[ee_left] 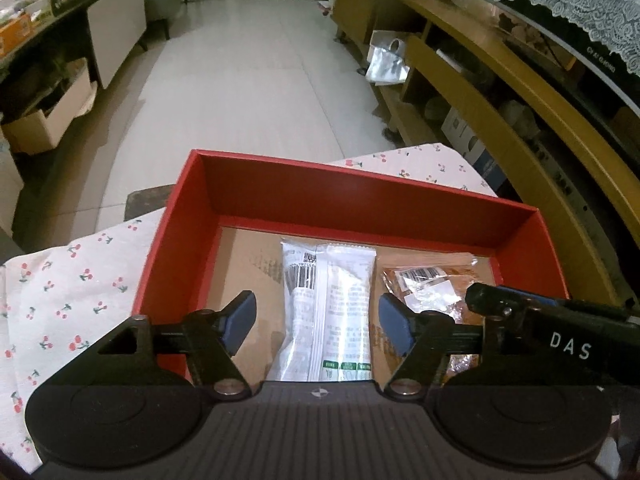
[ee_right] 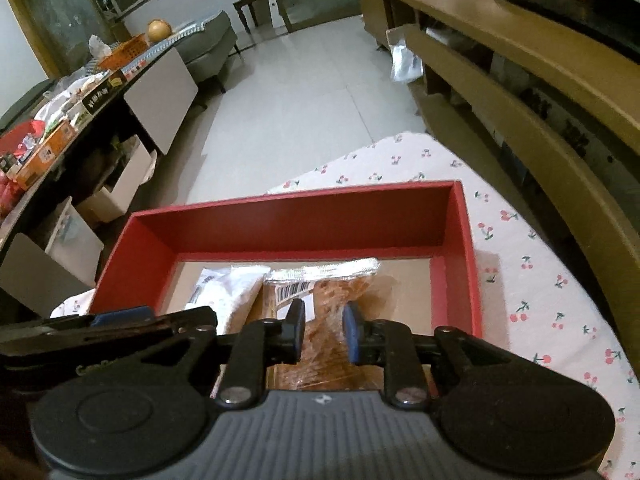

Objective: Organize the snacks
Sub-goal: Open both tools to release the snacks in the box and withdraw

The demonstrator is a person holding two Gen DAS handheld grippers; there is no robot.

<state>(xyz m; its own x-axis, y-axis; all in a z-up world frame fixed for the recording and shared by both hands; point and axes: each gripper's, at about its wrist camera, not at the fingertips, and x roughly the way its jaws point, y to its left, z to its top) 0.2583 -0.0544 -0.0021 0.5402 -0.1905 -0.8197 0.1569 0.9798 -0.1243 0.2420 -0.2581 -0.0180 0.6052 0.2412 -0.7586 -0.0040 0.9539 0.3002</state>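
A red box [ee_left: 360, 184] with a brown cardboard floor stands on a cherry-print cloth [ee_left: 60, 280]. Two snack packets lie inside it, side by side. The white packet [ee_left: 332, 304] lies under my left gripper [ee_left: 318, 322], whose jaws stand wide open on either side without touching it. The clear packet of brown snacks [ee_right: 324, 292] rests on the box floor beneath my right gripper [ee_right: 324, 330]. Its blue pads stand a narrow gap apart over the packet, and I see no grip. In the right wrist view, the white packet [ee_right: 236, 284] shows to the left in the red box [ee_right: 296, 196].
The cloth [ee_right: 540, 280] covers a low surface. Pale tiled floor [ee_left: 248, 80] stretches ahead. A wooden shelf unit [ee_left: 500, 92] runs along the right. A dark counter with boxes and packets [ee_right: 52, 136] runs along the left, with cardboard boxes [ee_left: 44, 124] beneath.
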